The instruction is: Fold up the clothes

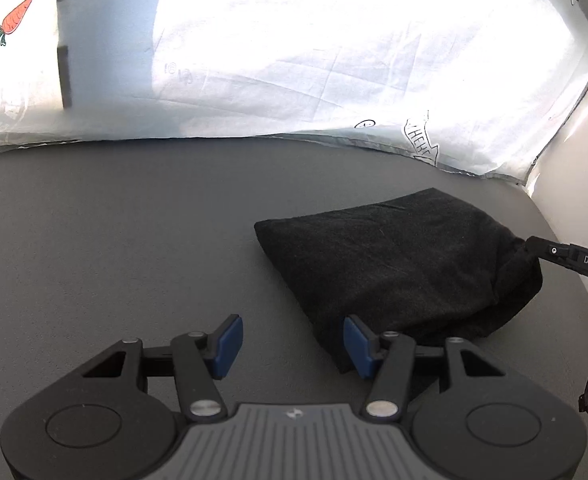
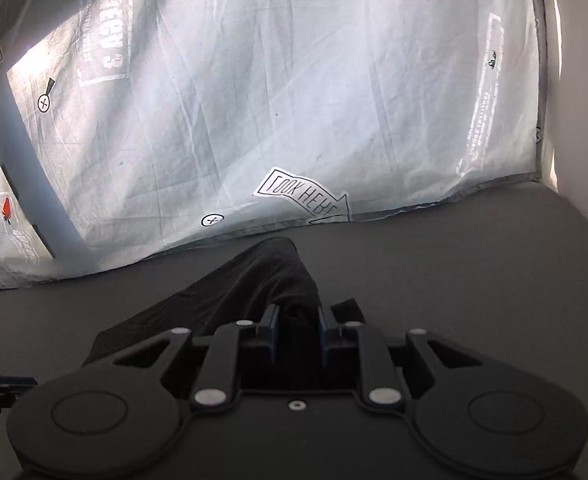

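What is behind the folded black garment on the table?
Behind the black garment is bare grey table, then a hanging white printed sheet. Whatever lies beyond the sheet is covered.

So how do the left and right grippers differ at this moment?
The left gripper is open with nothing between its blue pads, while the right gripper is shut on the black garment. The left hovers just beside the garment's near corner over the grey table; the right grips cloth bunched at the opposite edge. Both share the same black two-finger build and point toward the white printed sheet.
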The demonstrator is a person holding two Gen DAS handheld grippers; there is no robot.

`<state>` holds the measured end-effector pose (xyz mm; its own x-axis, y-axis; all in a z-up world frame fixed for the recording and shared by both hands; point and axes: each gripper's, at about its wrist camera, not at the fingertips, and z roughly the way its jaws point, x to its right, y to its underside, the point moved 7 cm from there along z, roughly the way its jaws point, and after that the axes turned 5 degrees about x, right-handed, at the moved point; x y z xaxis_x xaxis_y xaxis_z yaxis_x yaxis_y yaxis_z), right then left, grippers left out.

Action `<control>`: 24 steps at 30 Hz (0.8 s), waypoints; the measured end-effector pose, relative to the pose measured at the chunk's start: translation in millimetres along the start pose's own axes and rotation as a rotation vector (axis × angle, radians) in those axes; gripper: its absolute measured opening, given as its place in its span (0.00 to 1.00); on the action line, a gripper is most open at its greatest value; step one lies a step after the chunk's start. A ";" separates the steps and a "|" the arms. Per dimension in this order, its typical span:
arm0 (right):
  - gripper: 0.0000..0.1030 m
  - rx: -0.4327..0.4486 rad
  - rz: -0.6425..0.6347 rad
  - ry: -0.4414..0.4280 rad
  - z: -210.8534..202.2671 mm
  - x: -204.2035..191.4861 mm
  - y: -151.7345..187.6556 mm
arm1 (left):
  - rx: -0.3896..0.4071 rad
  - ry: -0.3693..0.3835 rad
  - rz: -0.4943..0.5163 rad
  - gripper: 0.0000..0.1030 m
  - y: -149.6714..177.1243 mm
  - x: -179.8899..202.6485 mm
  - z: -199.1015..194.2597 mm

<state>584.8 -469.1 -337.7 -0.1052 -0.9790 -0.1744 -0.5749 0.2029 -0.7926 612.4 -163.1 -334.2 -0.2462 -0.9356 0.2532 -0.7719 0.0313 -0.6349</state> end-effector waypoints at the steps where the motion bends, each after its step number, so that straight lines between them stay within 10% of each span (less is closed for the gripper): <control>1: 0.24 -0.012 0.008 0.024 2.5 8.1 8.3 | -0.011 -0.001 0.002 0.55 0.8 5.5 8.7; 5: 0.52 0.007 0.142 0.045 5.7 35.8 23.7 | -0.025 -0.005 -0.029 0.57 -5.3 11.8 32.0; 11: 0.55 0.053 0.463 -0.082 26.1 71.2 23.5 | -0.046 0.032 -0.111 0.68 -9.1 5.4 40.7; 24: 0.66 -0.030 0.549 -0.287 72.5 71.1 19.2 | -0.062 0.198 -0.316 0.78 -15.0 7.2 74.8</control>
<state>625.1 -533.6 -407.7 -0.1726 -0.6872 -0.7057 -0.5218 0.6714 -0.5262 666.0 -196.6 -377.5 -0.0943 -0.8166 0.5694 -0.8602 -0.2211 -0.4595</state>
